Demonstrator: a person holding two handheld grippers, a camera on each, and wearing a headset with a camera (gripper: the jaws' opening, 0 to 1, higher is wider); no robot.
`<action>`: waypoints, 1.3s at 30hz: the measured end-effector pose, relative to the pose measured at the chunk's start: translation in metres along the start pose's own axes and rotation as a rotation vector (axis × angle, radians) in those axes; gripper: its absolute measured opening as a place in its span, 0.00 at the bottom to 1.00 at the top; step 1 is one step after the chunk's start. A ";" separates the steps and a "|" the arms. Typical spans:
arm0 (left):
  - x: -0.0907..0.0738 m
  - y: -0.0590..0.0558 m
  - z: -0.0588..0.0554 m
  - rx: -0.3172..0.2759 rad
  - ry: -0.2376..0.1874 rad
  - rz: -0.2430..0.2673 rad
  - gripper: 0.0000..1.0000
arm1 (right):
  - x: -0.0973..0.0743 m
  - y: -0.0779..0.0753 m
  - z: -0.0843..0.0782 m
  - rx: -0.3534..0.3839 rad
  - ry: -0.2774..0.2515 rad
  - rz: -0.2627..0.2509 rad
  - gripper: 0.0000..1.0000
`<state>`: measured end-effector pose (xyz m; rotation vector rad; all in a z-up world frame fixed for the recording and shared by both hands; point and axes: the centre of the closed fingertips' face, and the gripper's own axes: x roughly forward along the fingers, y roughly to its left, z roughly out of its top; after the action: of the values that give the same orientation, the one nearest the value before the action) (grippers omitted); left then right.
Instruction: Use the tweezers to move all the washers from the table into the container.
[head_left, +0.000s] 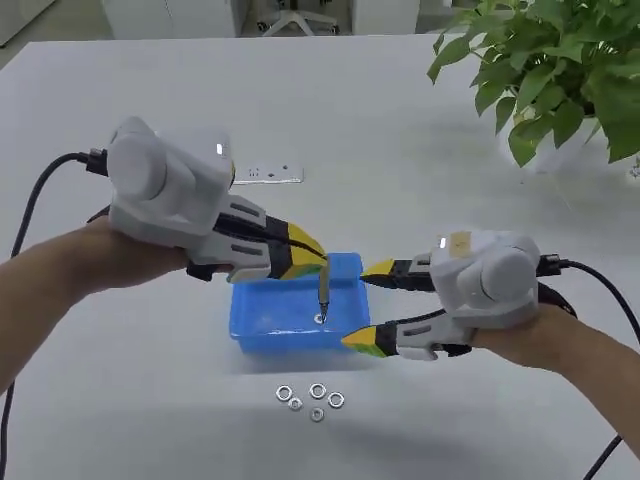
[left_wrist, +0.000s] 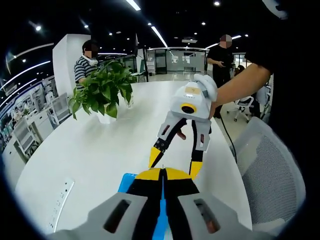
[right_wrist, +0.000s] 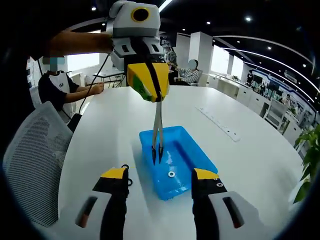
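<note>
1. left gripper (head_left: 312, 250) clamped on tweezers (head_left: 323, 290), tips narrow, over the blue container (head_left: 255, 305).
2. right gripper (head_left: 358, 305) wide apart, empty.
3. one washer (head_left: 319, 319) in the container, five washers (head_left: 317, 391) on table (head_left: 150, 420) near it.

Blue container (head_left: 290, 340), silver washers (head_left: 317, 391) and tweezers (right_wrist: 157, 129), white table (head_left: 350, 120).

Slim metal tweezers (head_left: 323, 288) stand upright at the centre of the head view, tips down inside the shallow blue container (head_left: 290, 340), prongs slightly apart. One silver washer (right_wrist: 171, 174) lies on its floor. Five loose washers (head_left: 318, 391) cluster just below the container, lower centre.
</note>
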<state>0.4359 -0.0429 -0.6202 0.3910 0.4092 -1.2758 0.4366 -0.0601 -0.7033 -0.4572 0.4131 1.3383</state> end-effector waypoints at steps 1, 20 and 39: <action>0.000 -0.002 0.000 -0.001 0.000 -0.001 0.03 | -0.001 0.001 -0.001 0.000 0.001 -0.003 0.54; -0.001 -0.034 -0.009 -0.007 -0.006 0.001 0.03 | -0.023 0.036 -0.017 0.038 0.012 0.001 0.79; 0.005 -0.050 -0.021 -0.019 -0.014 -0.002 0.03 | -0.029 0.053 -0.034 0.078 0.027 -0.019 0.98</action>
<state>0.3872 -0.0487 -0.6429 0.3662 0.4096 -1.2747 0.3784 -0.0929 -0.7204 -0.4138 0.4798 1.2943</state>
